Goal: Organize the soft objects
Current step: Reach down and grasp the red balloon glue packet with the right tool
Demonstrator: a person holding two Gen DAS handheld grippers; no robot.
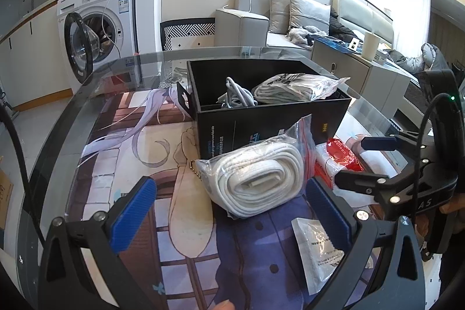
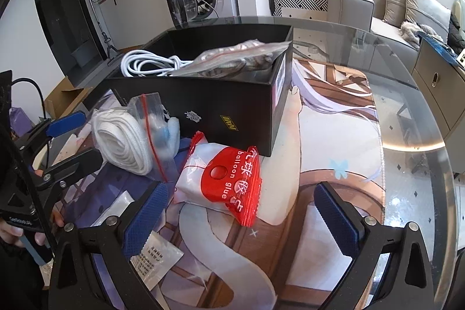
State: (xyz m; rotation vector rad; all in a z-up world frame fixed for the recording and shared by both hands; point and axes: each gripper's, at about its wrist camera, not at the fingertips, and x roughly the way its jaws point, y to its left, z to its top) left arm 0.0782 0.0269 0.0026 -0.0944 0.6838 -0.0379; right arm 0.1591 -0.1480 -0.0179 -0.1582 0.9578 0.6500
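Note:
A black box (image 1: 270,121) (image 2: 203,103) stands on the printed mat and holds a coiled cable (image 1: 235,95) (image 2: 145,64) and a bagged grey cloth (image 1: 296,87) (image 2: 238,57). A bagged roll of white strap (image 1: 258,182) (image 2: 122,141) lies in front of the box. My left gripper (image 1: 229,211) (image 2: 75,138) is open, its blue pads either side of the roll. A red balloon-glue packet on a white pack (image 2: 229,182) (image 1: 343,159) lies just ahead of my open right gripper (image 2: 241,225) (image 1: 366,161).
A small white sachet (image 1: 319,249) (image 2: 157,260) lies on the mat near both grippers. The glass table's edge (image 2: 430,118) curves on the right. A washing machine (image 1: 98,19), a patterned chair (image 1: 189,32) and a sofa (image 1: 290,16) stand beyond.

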